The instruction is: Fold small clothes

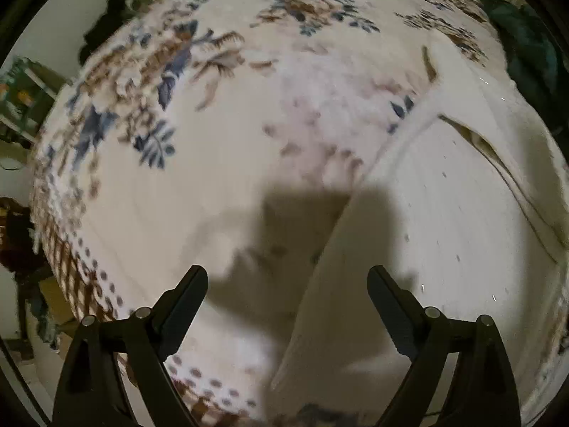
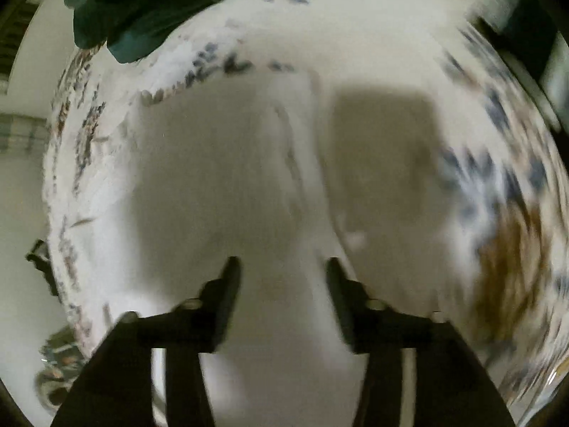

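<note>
A floral bedspread (image 1: 199,149) covers the bed and fills most of both views; its ground is cream-white, printed with blue and brown flower sprays and edged by a border of brown motifs and grey-blue dots (image 1: 106,284). In the right wrist view the same bedspread (image 2: 498,192) is strongly blurred.

A white garment (image 1: 444,235) lies flat on the bedspread in the right half of the left wrist view. It bears a sparse pattern of small dark specks, and a darker seam or opening (image 1: 476,138) crosses its upper part. One long edge runs diagonally from the upper right toward the bottom centre. In the right wrist view the white garment (image 2: 284,185) appears as a pale fold running up the centre; blur hides its detail.

A dark green cloth (image 2: 142,7) lies at the far edge of the bed, also seen at the right margin of the left wrist view (image 1: 526,49).

The left gripper (image 1: 287,284) hovers above the garment's edge, its 2 fingers spread wide and holding nothing. The right gripper (image 2: 283,267) has its 2 fingers parted, 1 on each side of the pale fold; whether they touch the fabric cannot be told.
</note>
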Demonstrator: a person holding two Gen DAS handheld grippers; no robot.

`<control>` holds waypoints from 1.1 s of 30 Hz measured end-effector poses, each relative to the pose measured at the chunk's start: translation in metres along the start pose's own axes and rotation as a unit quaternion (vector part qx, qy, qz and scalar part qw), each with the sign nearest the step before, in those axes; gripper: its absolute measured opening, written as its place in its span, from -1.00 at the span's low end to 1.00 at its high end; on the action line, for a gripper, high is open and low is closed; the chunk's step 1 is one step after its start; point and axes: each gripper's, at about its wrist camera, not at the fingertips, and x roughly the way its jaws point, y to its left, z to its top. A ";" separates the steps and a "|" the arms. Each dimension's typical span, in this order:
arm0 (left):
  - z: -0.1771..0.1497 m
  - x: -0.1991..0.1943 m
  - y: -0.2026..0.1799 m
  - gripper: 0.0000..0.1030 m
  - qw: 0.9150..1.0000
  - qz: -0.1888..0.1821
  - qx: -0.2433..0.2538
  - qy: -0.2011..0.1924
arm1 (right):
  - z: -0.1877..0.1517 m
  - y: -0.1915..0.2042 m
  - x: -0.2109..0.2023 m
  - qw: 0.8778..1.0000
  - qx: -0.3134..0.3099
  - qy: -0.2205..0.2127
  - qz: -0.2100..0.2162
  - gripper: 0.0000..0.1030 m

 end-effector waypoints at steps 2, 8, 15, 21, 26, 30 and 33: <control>-0.008 -0.001 0.007 0.78 1.000 -0.015 0.006 0.012 | -0.038 -0.021 0.001 1.000 0.011 0.024 -0.009 0.13; -0.032 0.036 0.010 0.75 0.992 -0.078 0.039 0.086 | -0.138 -0.087 0.052 0.990 0.075 0.116 -0.026 0.30; -0.046 0.036 0.008 -0.89 0.986 -0.137 0.059 0.069 | -0.203 -0.089 0.071 0.991 0.070 0.115 0.001 -0.82; -0.052 0.042 0.027 -0.79 0.983 -0.157 0.042 0.082 | -0.207 -0.101 0.065 0.990 0.085 0.110 -0.034 -0.78; -0.045 0.008 0.011 -0.29 0.988 -0.120 0.072 0.061 | -0.183 -0.058 0.047 0.992 0.036 0.119 -0.033 -0.10; -0.051 -0.036 0.008 0.29 0.993 -0.103 0.062 0.011 | -0.157 -0.057 0.002 0.994 0.027 0.100 0.021 0.30; -0.060 -0.065 -0.012 0.29 0.994 -0.084 0.063 -0.020 | -0.112 -0.054 -0.023 0.994 0.026 0.088 0.066 0.31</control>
